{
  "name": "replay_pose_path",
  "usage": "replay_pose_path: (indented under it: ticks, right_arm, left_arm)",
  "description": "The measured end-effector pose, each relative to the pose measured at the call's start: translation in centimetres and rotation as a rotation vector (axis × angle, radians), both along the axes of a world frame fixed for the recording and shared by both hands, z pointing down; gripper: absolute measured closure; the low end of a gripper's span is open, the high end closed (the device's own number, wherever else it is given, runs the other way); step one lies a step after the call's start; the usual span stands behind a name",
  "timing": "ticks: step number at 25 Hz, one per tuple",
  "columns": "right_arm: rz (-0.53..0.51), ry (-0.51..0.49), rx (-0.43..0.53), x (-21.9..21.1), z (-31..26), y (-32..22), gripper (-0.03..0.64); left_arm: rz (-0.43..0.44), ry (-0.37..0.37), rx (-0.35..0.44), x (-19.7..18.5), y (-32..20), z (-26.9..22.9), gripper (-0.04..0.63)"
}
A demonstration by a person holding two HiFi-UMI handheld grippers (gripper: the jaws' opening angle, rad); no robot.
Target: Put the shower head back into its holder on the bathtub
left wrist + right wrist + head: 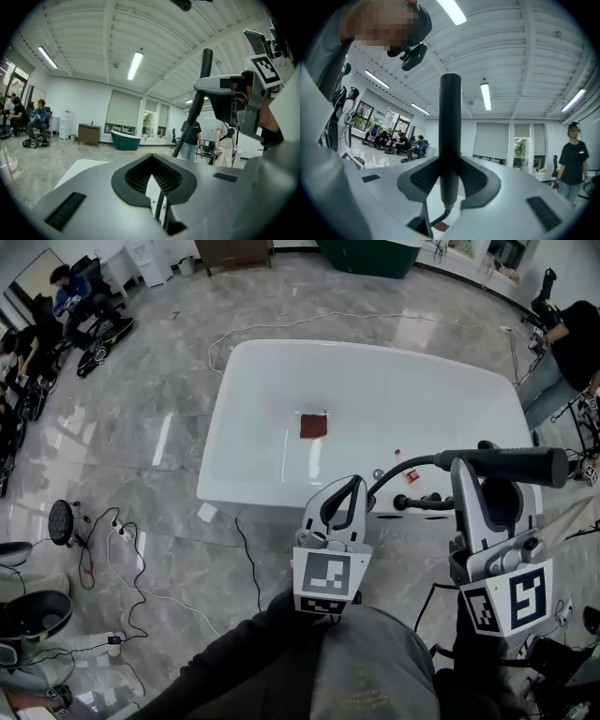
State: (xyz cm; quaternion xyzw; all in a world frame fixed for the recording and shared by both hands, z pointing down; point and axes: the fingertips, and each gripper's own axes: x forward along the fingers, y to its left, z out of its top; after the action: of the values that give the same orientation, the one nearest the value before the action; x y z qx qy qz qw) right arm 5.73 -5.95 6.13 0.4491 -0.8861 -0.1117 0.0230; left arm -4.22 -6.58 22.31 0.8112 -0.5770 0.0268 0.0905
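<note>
Claw of right gripper (450, 176) clamps shower head (451, 112).

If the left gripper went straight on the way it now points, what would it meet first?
Probably nothing close: the left gripper points roughly level, passing above the white bathtub into open space, though depth is unclear.

The right gripper (480, 486) is covering the shower head's (525, 465) middle; the bathtub's (262, 362) near right corner is lying hidden.
</note>
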Motion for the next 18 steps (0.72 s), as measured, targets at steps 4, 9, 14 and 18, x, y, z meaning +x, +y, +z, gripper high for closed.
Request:
replay_pose_path:
  ticks: [4, 9, 14, 18]
  right_arm:
    - [0.005, 0.0, 0.044, 0.6, -2.1, -0.6, 0.474]
    - [-0.006, 0.019, 0.116, 0.7, -4.9, -1.0, 0.476]
    - [-0.015, 0.026, 0.079, -0.1, -3.4, -0.9, 0.475]
    - [-0.032, 0.044, 0.11, -0.5, -4.8, -1.6, 0.474]
  left_arm:
    - [-0.011, 0.011, 0.012, -0.1, 0.1, 0.0, 0.591]
    - [-0.017, 0.014, 0.012, -0.1, 0.4, 0.0, 0.591]
    - [-0.023, 0.022, 0.02, -0.4, 0.4, -0.2, 0.591]
    - [-0.022, 0.025, 0.016, -0.4, 0.3, 0.0, 0.591]
